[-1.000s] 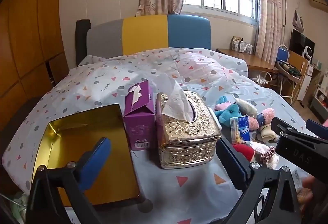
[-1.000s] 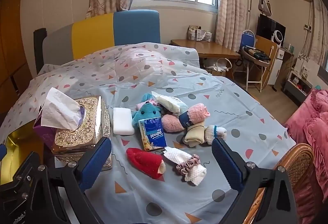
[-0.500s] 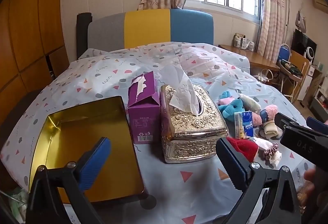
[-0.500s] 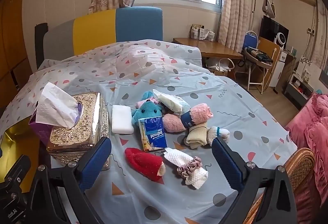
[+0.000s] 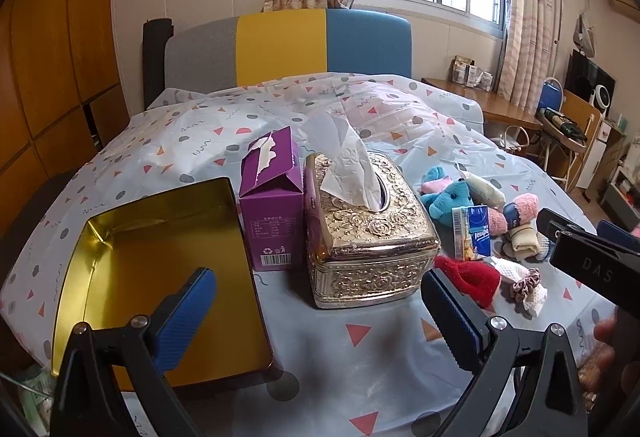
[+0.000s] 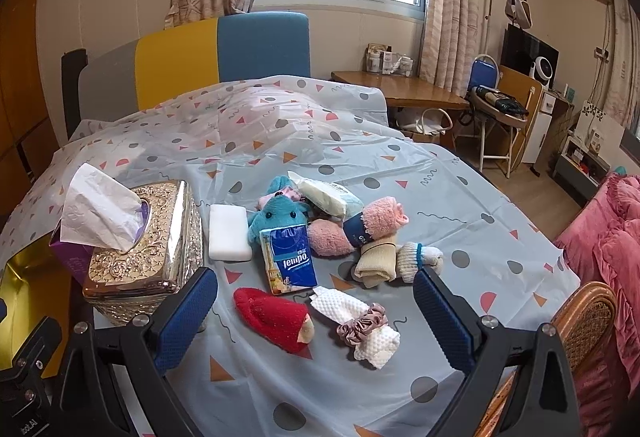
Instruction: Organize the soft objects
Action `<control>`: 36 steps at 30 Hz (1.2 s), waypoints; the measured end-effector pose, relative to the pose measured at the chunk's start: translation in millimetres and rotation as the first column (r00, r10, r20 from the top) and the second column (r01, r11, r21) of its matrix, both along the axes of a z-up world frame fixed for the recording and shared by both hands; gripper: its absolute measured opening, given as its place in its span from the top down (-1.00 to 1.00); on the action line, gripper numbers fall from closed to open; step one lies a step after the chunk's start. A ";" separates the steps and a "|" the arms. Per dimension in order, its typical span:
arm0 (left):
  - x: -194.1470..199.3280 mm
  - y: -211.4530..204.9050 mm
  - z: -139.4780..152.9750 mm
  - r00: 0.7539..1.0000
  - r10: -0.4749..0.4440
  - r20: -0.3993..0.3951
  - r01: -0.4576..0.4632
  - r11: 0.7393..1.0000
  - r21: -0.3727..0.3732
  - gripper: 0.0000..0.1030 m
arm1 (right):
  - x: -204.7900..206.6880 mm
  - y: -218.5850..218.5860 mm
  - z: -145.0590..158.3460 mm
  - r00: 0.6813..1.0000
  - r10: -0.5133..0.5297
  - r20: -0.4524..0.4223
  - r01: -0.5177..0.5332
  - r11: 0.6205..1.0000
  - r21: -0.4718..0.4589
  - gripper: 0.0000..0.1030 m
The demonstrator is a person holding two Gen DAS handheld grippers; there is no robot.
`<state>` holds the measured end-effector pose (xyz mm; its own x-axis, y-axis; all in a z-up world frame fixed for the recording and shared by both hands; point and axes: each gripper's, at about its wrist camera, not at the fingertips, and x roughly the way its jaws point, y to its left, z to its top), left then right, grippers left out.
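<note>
Both claws are spread wide and carry nothing: the right claw (image 6: pixel 314 311) hangs above the near edge of the heap, the left claw (image 5: pixel 318 311) between the gold tin (image 5: pixel 160 261) and the ornate tissue box (image 5: pixel 366 233). Nearest the right claw lie the red plush (image 6: pixel 276 315) and the scrunchie-bound white cloth (image 6: pixel 358 325). I would take the red plush first, pinching its thick middle. Beyond are the tissue pack (image 6: pixel 288 261), blue toy (image 6: pixel 278 215) and rolled socks (image 6: pixel 378 225), touching one another.

Patterned bed cover (image 6: pixel 460 197) carries gold tin (image 5: pixel 160 257), tissue boxes (image 5: pixel 368 233), soft toys (image 6: pixel 280 215).
</note>
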<state>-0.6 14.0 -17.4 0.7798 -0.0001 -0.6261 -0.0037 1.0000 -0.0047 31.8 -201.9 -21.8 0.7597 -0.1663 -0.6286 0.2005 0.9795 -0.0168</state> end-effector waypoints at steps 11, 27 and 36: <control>-1.3 0.4 -0.4 1.000 -0.006 -0.003 0.006 1.000 0.001 -1.00 | -0.8 -1.9 0.0 1.000 -0.004 0.004 0.004 1.000 -0.002 -0.95; -0.9 -3.1 -1.6 1.000 -0.024 -0.019 0.024 1.000 -0.002 -1.00 | 0.1 -17.6 -1.7 0.999 -0.042 -0.001 0.042 0.999 0.015 -0.95; 0.6 -8.4 -4.7 0.999 -0.038 -0.033 0.038 0.999 0.002 -1.00 | 0.0 -27.8 -2.9 0.998 -0.063 -0.001 0.063 0.998 0.027 -0.95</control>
